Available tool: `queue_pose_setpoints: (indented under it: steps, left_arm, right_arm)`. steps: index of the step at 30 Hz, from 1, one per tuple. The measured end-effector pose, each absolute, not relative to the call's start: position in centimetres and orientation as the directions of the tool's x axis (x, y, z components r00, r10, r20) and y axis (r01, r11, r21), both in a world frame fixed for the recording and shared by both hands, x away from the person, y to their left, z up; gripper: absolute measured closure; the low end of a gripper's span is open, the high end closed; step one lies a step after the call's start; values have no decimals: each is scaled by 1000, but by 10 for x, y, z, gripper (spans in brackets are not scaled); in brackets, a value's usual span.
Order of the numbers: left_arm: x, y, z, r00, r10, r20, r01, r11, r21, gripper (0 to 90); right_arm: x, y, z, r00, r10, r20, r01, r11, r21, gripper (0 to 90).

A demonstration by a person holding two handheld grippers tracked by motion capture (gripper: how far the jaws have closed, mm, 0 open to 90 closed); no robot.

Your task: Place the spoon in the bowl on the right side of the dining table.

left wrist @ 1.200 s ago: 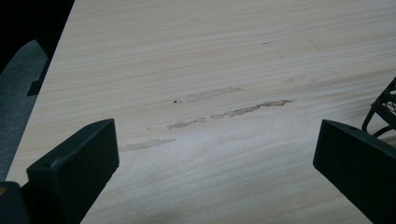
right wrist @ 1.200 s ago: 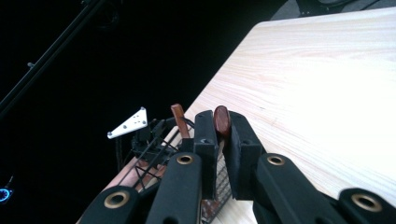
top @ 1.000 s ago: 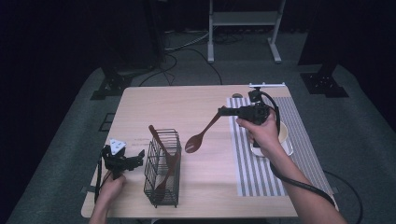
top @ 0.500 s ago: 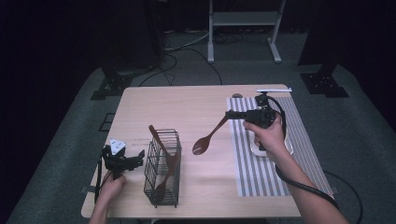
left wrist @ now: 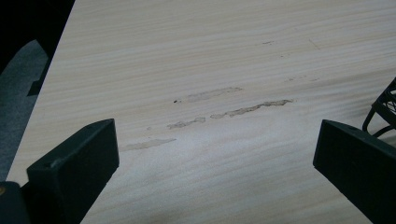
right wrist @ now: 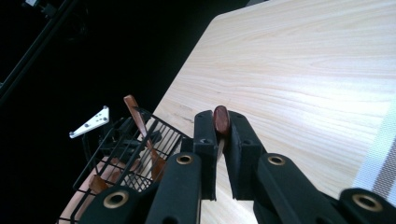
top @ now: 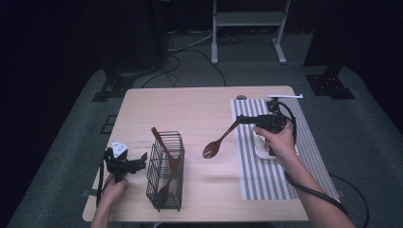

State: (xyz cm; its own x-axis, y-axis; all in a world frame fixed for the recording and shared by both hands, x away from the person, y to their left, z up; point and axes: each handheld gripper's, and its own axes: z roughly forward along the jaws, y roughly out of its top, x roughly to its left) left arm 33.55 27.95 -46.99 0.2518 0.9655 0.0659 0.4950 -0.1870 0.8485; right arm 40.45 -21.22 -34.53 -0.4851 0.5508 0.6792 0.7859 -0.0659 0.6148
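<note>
A pale wooden table (top: 190,109) stands on grey carpet (top: 71,142) in a dark, dimly lit room, with a light metal rack (top: 247,28) beyond its far edge, black stand feet (top: 330,85) near both far corners, and cables (top: 190,52) across the floor.

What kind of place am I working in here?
Probably a recording studio or lab, not a kitchen: a pale wooden table on grey carpet, dark surroundings, loose black floor cables and a metal stand.

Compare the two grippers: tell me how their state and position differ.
The right gripper is shut on a wooden spoon; the left gripper is open, holding nothing. The right is raised over the table, by the striped mat; the left sits low beside the wire basket. Both are black and hand-held.
</note>
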Motion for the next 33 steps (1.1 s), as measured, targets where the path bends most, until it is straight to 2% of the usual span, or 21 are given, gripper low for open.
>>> queue_pose_setpoints:
  steps: [33]
  left_arm:
    - [335,279,-470,251,965,69,496,-190,847,0]
  right_arm:
    - [403,-256,-375,-385,584,715,809,-159,566,825]
